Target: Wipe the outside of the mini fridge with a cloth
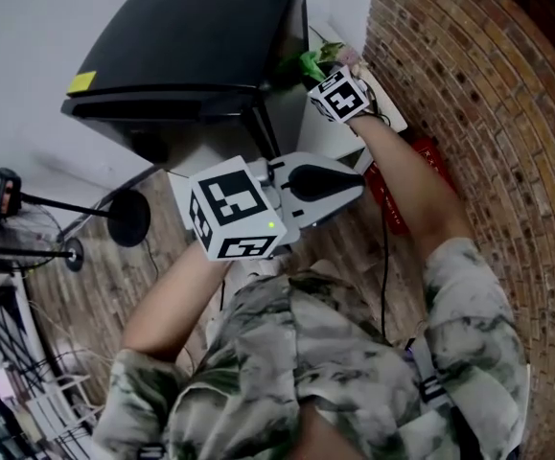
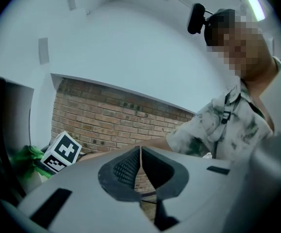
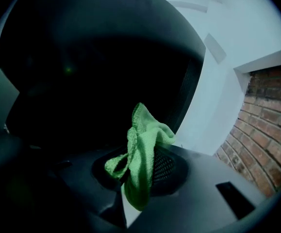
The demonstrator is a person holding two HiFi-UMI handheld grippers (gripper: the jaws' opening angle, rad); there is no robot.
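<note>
Right gripper (image 1: 323, 77), the nearer one, stands at the right flank of the boxy black mini fridge (image 1: 186, 46), between the fridge and a red brick wall (image 1: 469, 94). Its jaws are clamped on a crumpled green microfibre cloth (image 3: 142, 144) that faces that flank, and room there looks tight. Left gripper (image 2: 140, 161), jaws together and empty, hangs before the fridge front, well clear.

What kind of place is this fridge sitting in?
Likely an indoor room corner, maybe a small studio: brick wall, plank floor, a black fridge by a white wall, and equipment stands.
</note>
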